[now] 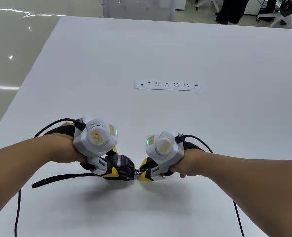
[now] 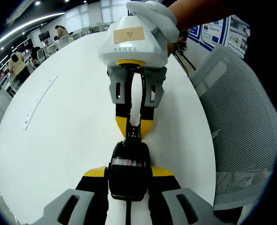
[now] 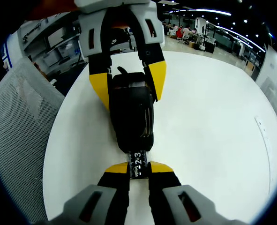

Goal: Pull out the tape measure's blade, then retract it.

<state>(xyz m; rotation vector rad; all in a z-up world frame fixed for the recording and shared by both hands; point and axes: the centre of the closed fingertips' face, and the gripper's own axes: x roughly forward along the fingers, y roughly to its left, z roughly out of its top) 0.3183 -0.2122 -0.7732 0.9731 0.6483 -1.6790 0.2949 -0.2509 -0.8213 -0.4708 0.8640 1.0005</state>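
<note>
While pinching blade (image 3: 138, 159) tip in closed right tongs (image 3: 138, 168), clamping tape measure (image 2: 129, 161) in left tongs (image 2: 129, 173), lower centre of head view, over counter (image 1: 136, 49). Barely extended; most of pull, all retraction outstanding.

You have a broad white surface (image 1: 225, 59) in front of you. A white power strip (image 1: 170, 85) lies flat on it toward the far side, and a black strap (image 1: 62, 179) lies across its near left part.
</note>
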